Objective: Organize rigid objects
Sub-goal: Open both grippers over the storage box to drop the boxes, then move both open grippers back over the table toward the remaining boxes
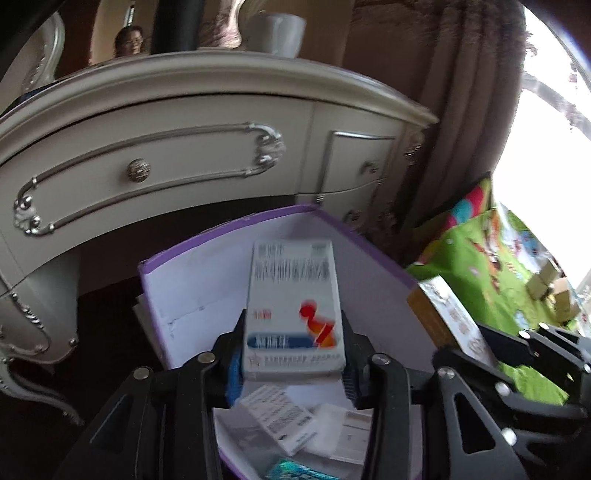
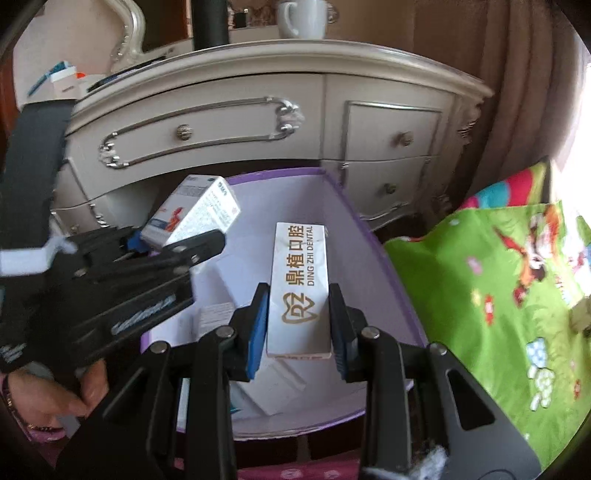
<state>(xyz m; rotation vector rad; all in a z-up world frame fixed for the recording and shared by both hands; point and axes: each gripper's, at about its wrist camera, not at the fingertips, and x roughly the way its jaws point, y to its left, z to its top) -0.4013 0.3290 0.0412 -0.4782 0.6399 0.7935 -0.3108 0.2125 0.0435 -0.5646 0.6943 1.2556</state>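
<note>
Both grippers hang over the open purple-edged box point(image 2: 373, 236). The left gripper point(image 1: 293, 354) has its fingers around a white medicine carton point(image 1: 293, 302); the right gripper point(image 2: 299, 325) has its fingers closed on a white dental carton point(image 2: 301, 284). Neither carton is dropped yet. Several small packs, roughly three or four, already lie on the box floor point(image 1: 291, 417); two cartons are in hand, and behind stand one dresser point(image 2: 258, 103) and one mug point(image 2: 301, 16).

A cream dresser point(image 2: 258, 110) bears a white mug point(image 2: 301, 16) — beside brown curtains point(image 2: 517, 92) and a green play mat point(image 2: 498, 295).
</note>
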